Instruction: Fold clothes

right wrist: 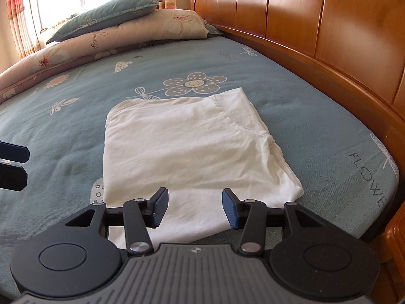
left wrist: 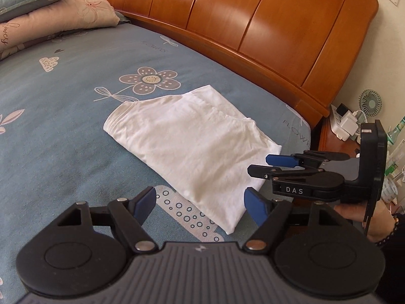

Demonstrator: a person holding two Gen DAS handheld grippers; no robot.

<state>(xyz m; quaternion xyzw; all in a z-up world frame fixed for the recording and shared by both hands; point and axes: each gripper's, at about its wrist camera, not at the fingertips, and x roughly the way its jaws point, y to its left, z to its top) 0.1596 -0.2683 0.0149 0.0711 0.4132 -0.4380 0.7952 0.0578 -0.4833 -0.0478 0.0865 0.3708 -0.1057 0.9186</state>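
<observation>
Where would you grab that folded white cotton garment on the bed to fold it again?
Probably the near right corner of the folded white cotton garment, where its layered edges bunch up off the blue flowered bedsheet and give something to pinch. Come in low from the bed's near edge. The right hand-held gripper is open just above the near hem; the left hand-held gripper is open too.
</observation>
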